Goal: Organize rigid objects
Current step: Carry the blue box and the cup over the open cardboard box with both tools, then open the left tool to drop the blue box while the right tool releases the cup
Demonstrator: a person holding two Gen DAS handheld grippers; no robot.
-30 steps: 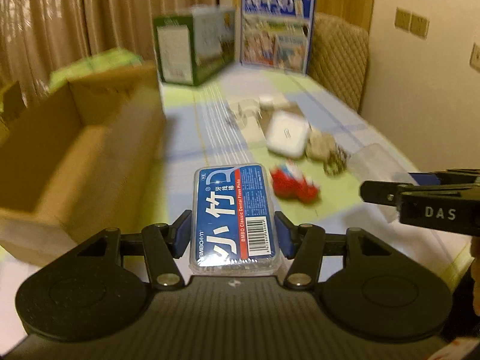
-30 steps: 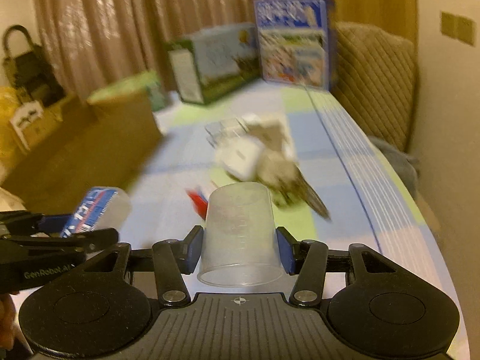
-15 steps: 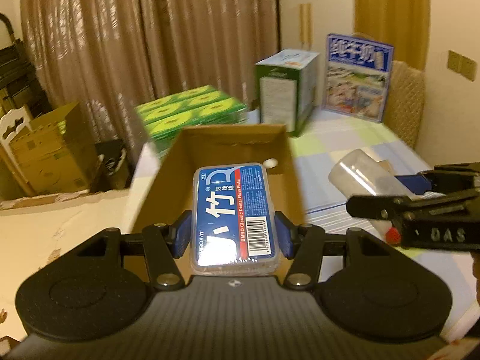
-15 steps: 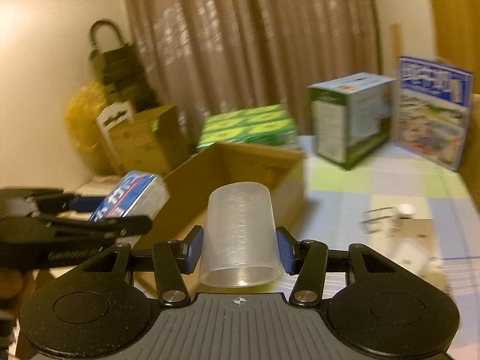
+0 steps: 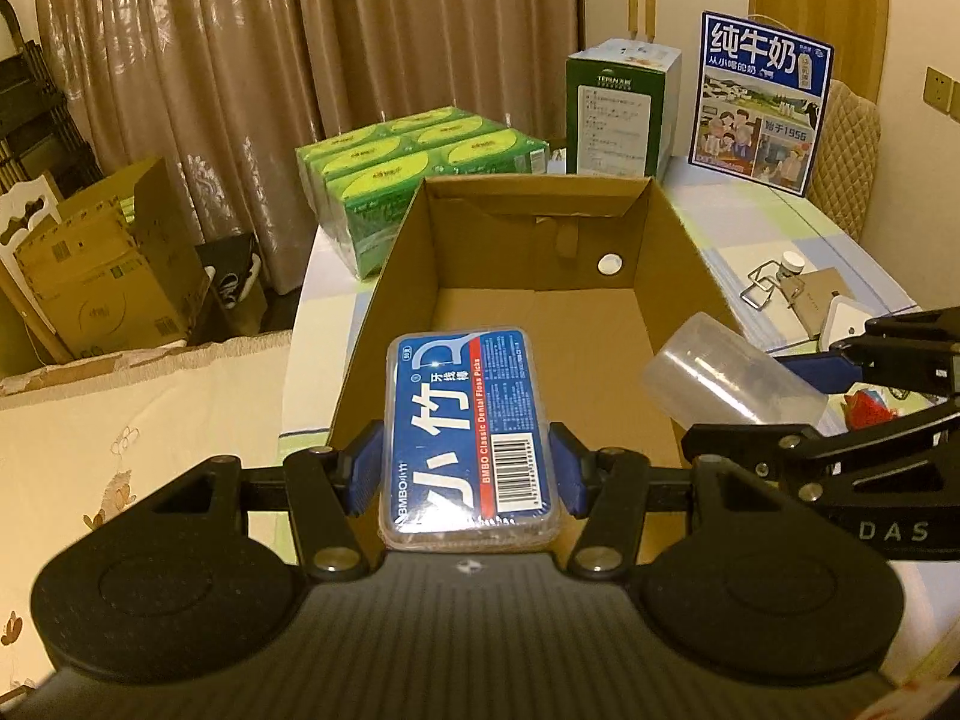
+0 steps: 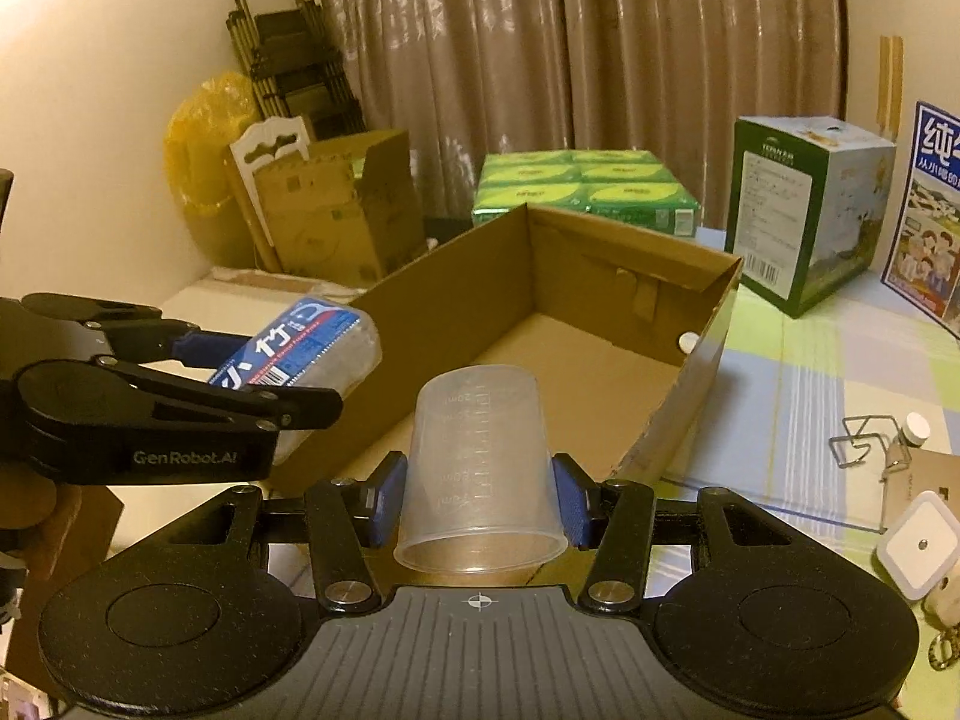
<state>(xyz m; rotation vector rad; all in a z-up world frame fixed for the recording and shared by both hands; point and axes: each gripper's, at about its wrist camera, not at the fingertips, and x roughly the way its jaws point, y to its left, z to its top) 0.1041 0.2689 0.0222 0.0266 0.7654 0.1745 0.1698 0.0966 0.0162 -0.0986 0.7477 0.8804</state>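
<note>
Curtained room behind, patchwork-clothed table point(image 5: 798, 222) carrying an open cardboard box point(image 5: 534, 324) at its left edge. Left gripper point(image 5: 468, 471): jaws clamped narrow on a dental floss pick case point(image 5: 471, 438), poised over the box's near wall. Right gripper point(image 6: 480, 498): jaws wider, pinching a translucent measuring cup point(image 6: 480, 462) near its mouth, just beside the box. Risks: slick tapered cup slipping out; grippers colliding over one box; case catching the rim.

Glossy plastic floss-pick case point(image 5: 471, 438), translucent plastic cup point(image 6: 480, 468), matt cardboard box point(image 5: 384, 276).
</note>
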